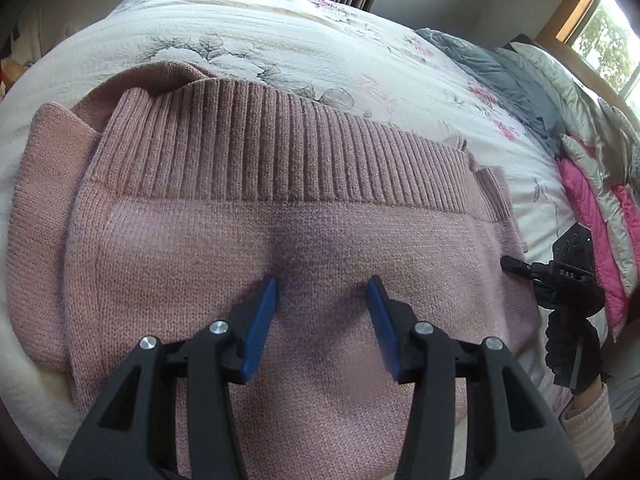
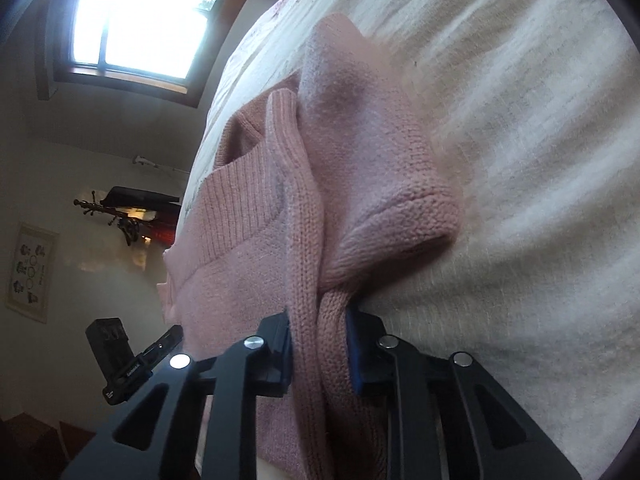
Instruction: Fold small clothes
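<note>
On the bed [image 1: 280,36], the left gripper [image 1: 323,300] hovers spread over the pink sweater [image 1: 280,240], pinning nothing, while the right gripper [image 2: 320,344] clamps its bunched edge to fold it over

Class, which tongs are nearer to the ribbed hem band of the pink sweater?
Left. The left tongs hover open over the pink sweater, just short of its ribbed hem band. The right tongs pinch the sweater's side edge, off to one end of the band.
</note>
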A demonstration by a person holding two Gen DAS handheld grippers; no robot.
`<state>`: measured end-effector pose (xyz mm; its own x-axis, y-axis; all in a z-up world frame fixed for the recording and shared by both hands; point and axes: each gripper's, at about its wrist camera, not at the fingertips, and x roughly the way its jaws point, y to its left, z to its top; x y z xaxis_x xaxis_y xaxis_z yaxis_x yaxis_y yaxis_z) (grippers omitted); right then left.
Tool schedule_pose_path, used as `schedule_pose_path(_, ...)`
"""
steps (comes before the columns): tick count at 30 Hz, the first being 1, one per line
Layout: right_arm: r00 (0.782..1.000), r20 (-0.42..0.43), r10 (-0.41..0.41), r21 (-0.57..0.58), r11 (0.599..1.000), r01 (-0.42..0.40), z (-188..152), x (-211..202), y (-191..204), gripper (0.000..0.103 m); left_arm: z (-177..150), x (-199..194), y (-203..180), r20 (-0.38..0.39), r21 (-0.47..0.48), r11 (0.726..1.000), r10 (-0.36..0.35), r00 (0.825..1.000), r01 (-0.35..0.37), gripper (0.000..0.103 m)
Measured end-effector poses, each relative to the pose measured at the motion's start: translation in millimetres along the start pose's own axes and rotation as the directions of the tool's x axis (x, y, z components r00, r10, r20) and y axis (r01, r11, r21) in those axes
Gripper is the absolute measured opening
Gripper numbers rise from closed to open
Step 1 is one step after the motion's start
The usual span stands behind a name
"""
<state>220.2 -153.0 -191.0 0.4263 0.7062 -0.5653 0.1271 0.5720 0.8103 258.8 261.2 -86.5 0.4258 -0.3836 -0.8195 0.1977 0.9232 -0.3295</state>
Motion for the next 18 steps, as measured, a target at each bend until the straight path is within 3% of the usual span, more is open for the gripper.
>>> schedule_pose_path(13,1.000,0.007,-0.013,0.015,1.000,0.013,-3.3,-3.3,0.4,0.019,-0.3,3.2,2.7,-0.001,-0.004,1.000,-0.019,1.000,0.019,0.048)
schedule_pose_path(18,0.997,0.021,-0.077,-0.019,0.997,0.077,4.1,-8.5,32.1,0.017,-2.0,-13.4,0.0,0.004,0.008,0.999,-0.049,0.999,0.049,0.048)
